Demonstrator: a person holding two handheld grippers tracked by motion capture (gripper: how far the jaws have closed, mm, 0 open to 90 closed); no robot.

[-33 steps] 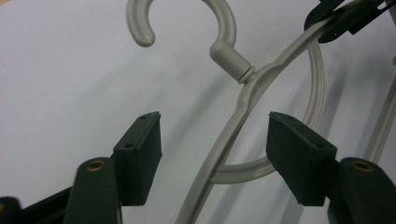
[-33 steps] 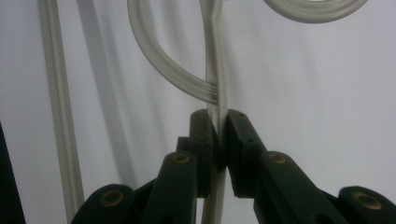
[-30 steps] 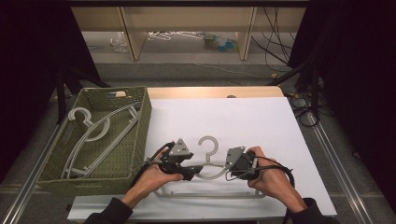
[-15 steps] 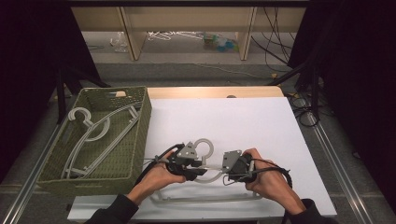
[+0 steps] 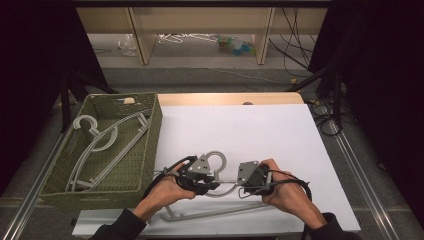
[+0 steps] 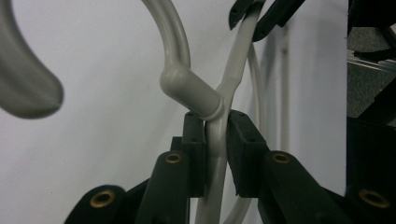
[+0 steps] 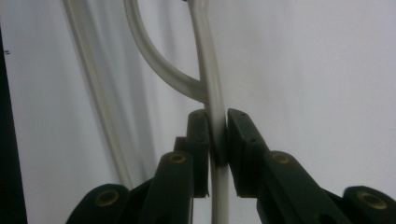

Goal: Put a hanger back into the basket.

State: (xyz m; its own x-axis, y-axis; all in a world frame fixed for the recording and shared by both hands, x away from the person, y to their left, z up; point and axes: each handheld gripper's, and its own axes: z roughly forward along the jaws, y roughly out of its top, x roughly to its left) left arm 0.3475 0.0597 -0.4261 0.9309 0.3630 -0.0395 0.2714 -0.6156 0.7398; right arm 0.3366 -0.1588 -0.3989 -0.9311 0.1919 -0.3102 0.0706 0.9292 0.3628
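Note:
A grey plastic hanger (image 5: 220, 156) lies on the white table top (image 5: 240, 130) near the front edge, hook pointing away. My left gripper (image 5: 216, 186) is shut on the hanger (image 6: 177, 79) just below the hook's neck. Its jaws have just been closing, and in the left gripper view its pads (image 6: 194, 140) clamp the thin bar at my left gripper (image 6: 216, 135). My right gripper (image 5: 243, 189) is shut on the hanger's arm (image 7: 159, 70) a short way to the right. Its jaws have just eased slightly wider, but the pads (image 7: 198, 135) of my right gripper (image 7: 217, 135) still press the bar.
A green woven basket (image 5: 147, 150) stands at the table's left with other grey hangers (image 5: 107, 145) lying inside. Behind the table is a low wooden shelf (image 5: 200, 20) with clutter. Cables (image 5: 325, 115) hang past the right edge, and metal rails run along both sides.
My left gripper has shifted a little to the right, toward the hook's neck, and closed on the hanger. The right hand and gripper have stayed in place.

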